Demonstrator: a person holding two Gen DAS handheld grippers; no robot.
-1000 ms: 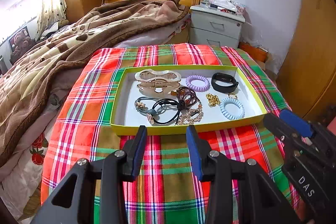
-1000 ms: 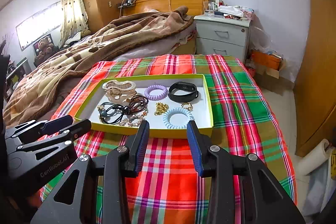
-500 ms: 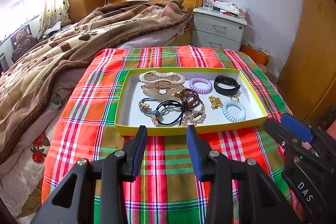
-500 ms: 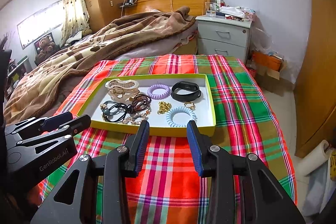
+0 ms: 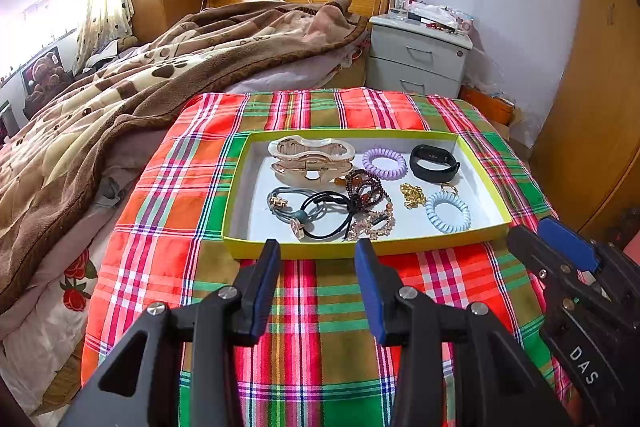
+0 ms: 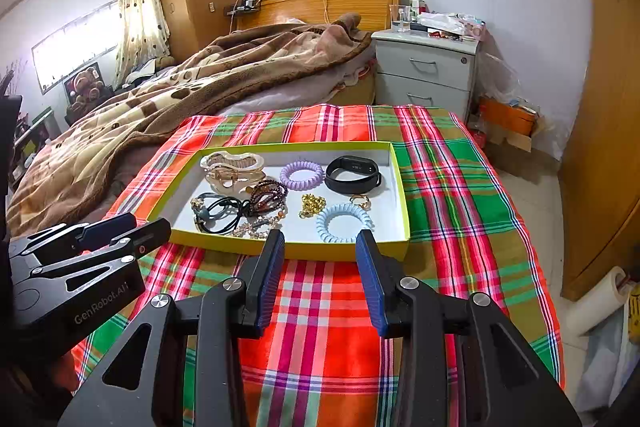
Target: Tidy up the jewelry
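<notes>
Landmark: shallow white tray with yellow-green rim (image 5: pixel 362 251), lying on the red-and-green plaid cloth (image 5: pixel 320 311) over the bed.

Inside the tray, all pieces:
- 2 cream and tan plastic claw clips (image 5: pixel 311 157), far left corner, one lying against the other.
- Lilac spiral hair tie (image 5: pixel 384 163), far middle.
- Black rubber wristband (image 5: pixel 435 163), far right.
- Gold chain (image 5: pixel 413 195), centre right; small gold ring (image 5: pixel 449 188) just beside it.
- Pale blue spiral hair tie (image 5: pixel 447 211), near right.
- Tangle of grey and black elastic ties, dark beaded bracelets and a pinkish bead strand (image 5: pixel 340 209), near left to centre, overlapping.

Left gripper (image 5: pixel 316 259): fingers spread, holding nothing, short of the tray's near rim.
Right gripper (image 6: pixel 320 251): fingers spread, holding nothing, likewise at the near rim.

Progress, judged: every piece sits in the tray; the right side lies separated, the left heap does not. This fits sorting partly done or pieces merely gathered.
</notes>
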